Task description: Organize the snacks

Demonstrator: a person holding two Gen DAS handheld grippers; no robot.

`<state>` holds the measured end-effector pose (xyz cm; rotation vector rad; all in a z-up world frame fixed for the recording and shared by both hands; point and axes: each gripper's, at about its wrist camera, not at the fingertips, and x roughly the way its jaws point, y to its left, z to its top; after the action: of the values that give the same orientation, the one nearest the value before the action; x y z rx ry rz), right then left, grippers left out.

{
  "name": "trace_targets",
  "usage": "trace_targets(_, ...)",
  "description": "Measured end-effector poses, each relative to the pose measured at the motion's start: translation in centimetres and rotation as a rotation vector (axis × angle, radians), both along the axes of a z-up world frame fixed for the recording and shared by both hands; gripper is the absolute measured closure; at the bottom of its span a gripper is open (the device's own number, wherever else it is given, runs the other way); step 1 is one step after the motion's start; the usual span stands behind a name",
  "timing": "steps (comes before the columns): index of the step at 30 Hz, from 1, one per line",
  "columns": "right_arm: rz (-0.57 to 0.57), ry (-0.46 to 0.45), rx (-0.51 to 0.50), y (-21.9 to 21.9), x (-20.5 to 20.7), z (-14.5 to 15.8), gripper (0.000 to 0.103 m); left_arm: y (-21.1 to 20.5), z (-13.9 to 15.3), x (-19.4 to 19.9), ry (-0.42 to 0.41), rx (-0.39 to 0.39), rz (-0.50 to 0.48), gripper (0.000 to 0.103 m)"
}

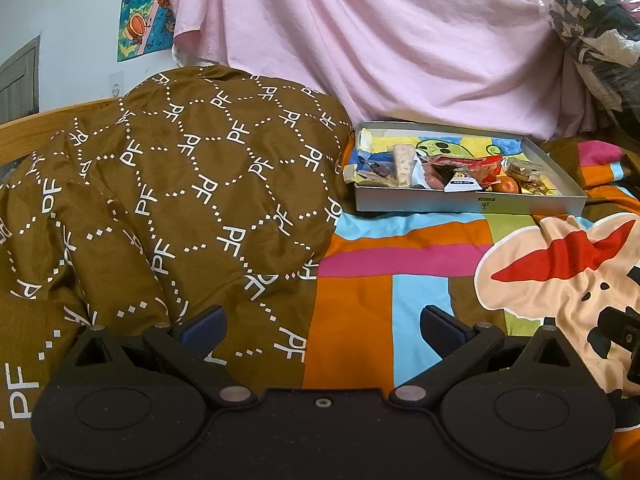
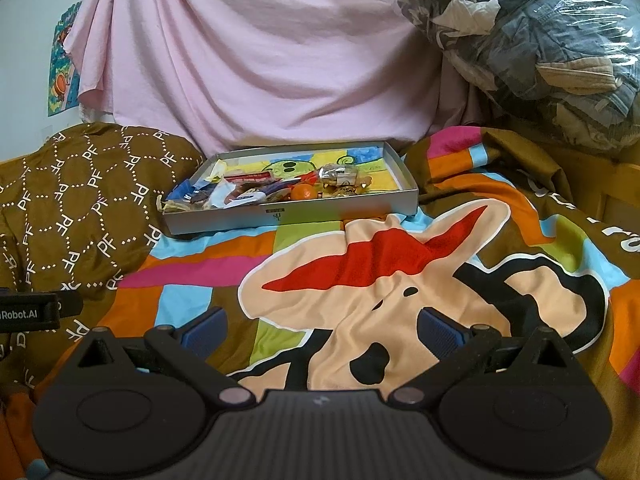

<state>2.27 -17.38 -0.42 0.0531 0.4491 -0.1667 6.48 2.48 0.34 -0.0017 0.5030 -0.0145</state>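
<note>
Snacks (image 2: 280, 192): heaped along the near edge of my grey box (image 2: 288, 216), far across the bed.
Handling: light crinkly packets, slippery film; I judge the orange fruit (image 2: 302, 191) firm and likely to roll.
Hold: pinch packets by a free edge, fruit across its middle.
Left gripper (image 1: 322, 330): spread wide, holding nothing, over the brown quilt (image 1: 180, 184).
Right gripper (image 2: 322, 330): spread wide, holding nothing, above the cartoon bedspread (image 2: 380, 280).
</note>
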Motion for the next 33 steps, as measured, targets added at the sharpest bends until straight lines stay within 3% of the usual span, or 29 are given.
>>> trace_targets(33, 0.000, 0.007, 0.004, 0.14, -0.16, -0.28, 0.000, -0.12, 0.05, -0.13, -0.007, 0.003, -0.006, 0.001)
